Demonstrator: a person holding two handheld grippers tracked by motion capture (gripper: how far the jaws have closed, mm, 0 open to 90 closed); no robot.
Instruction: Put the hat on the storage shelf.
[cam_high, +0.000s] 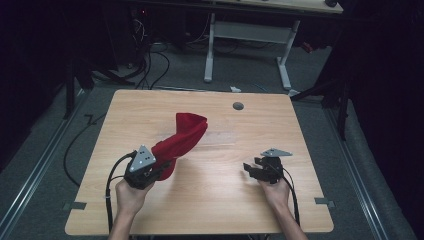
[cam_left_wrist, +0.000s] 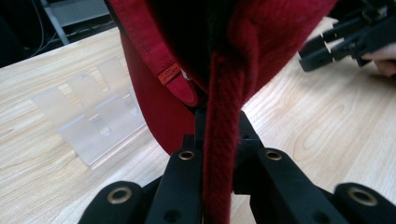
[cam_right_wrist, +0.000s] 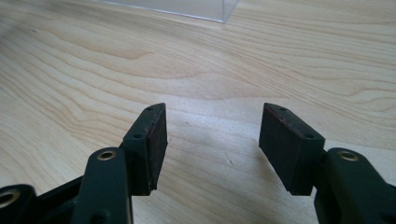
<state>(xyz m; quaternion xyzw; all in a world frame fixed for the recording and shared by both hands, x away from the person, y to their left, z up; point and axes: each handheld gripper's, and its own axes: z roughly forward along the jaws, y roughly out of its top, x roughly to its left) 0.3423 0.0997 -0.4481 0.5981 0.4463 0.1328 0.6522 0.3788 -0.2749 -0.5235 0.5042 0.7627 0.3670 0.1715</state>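
A red knitted cloth (cam_high: 182, 137) with a small orange label rises from my left gripper (cam_high: 161, 170), which is shut on its lower end at the table's front left. In the left gripper view the cloth (cam_left_wrist: 261, 42) runs as a thick band between the closed jaws of my left gripper (cam_left_wrist: 218, 140) and hangs over the table. My right gripper (cam_high: 248, 170) is low over the front right of the table, pointing left. Its pads (cam_right_wrist: 154, 140) stand well apart with bare wood between them, so my right gripper (cam_right_wrist: 212, 135) is open. It also appears far off as the right gripper (cam_left_wrist: 345, 39).
A clear plastic stand (cam_left_wrist: 88, 126) lies on the wooden table (cam_high: 210, 200) beyond the cloth; its edge (cam_right_wrist: 187, 7) is ahead of the right gripper. A grey grommet hole (cam_high: 238, 106) sits near the far edge. Cables and a white-legged desk (cam_high: 250, 30) are on the floor behind.
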